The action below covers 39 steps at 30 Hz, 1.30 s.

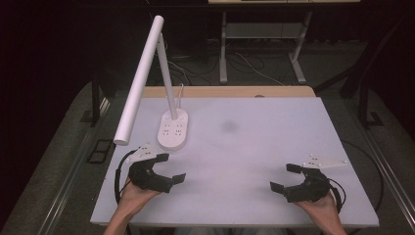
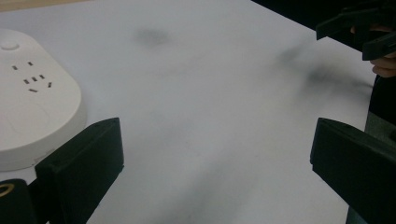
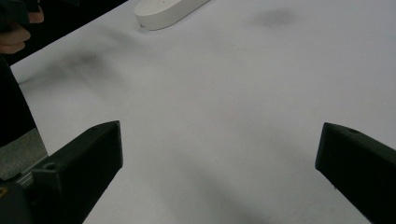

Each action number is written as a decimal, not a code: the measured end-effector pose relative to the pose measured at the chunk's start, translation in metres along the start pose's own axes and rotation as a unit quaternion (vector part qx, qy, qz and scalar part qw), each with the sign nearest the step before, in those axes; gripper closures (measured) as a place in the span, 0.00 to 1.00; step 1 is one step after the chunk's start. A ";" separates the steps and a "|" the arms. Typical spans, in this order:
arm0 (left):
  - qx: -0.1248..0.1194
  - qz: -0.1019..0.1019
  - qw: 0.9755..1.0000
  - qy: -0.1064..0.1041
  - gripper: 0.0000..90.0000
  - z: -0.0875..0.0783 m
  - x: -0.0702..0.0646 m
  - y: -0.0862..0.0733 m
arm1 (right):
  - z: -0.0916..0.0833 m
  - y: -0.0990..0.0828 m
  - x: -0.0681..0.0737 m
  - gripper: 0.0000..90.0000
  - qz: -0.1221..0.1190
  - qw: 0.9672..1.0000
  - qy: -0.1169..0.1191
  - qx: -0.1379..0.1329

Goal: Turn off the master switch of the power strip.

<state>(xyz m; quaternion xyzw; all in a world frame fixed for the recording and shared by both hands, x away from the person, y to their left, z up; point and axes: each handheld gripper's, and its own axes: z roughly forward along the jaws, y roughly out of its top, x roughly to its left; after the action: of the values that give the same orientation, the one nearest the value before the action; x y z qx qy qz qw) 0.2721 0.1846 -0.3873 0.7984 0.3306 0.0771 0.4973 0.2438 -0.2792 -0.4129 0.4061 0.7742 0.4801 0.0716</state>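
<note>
White table bearing a lamp at rear left; left gripper and right gripper, jaws spread, empty. Apparently a start pose; any next move would likely reach toward the lamp.

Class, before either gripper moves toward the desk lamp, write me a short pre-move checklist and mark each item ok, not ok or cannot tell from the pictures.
1. Left gripper open and holding nothing: ok; its fingers stand wide apart.
2. Right gripper open and holding nothing: ok, also wide apart.
3. Lamp base upright and flat on the table: ok.
4. Bare table between the left gripper and the base: ok; the base sits just ahead of it, to its left.
5. Lamp head out of the way: not ok; the long white bar leans out above the left gripper's side, so a lifted hand might touch it.
6. Lamp plugged in or switched on: cannot tell.
</note>
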 end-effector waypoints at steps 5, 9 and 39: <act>0.001 -0.005 1.000 0.004 0.02 -0.005 0.006 0.005 | 0.000 0.000 -0.001 0.00 0.001 1.000 -0.003 -0.002; 0.000 -0.013 1.000 0.006 0.02 -0.008 0.011 0.009 | 0.000 0.001 -0.002 0.00 0.001 1.000 -0.003 -0.001; 0.030 -0.025 0.998 0.039 0.03 -0.025 0.058 0.045 | 0.001 -0.001 -0.002 0.00 -0.006 1.000 -0.004 0.010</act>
<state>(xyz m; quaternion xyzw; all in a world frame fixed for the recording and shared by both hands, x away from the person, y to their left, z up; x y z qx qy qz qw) 0.3257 0.2249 -0.3489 0.8009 0.3722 0.0859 0.4611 0.2454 -0.2805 -0.4147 0.4039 0.7814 0.4700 0.0734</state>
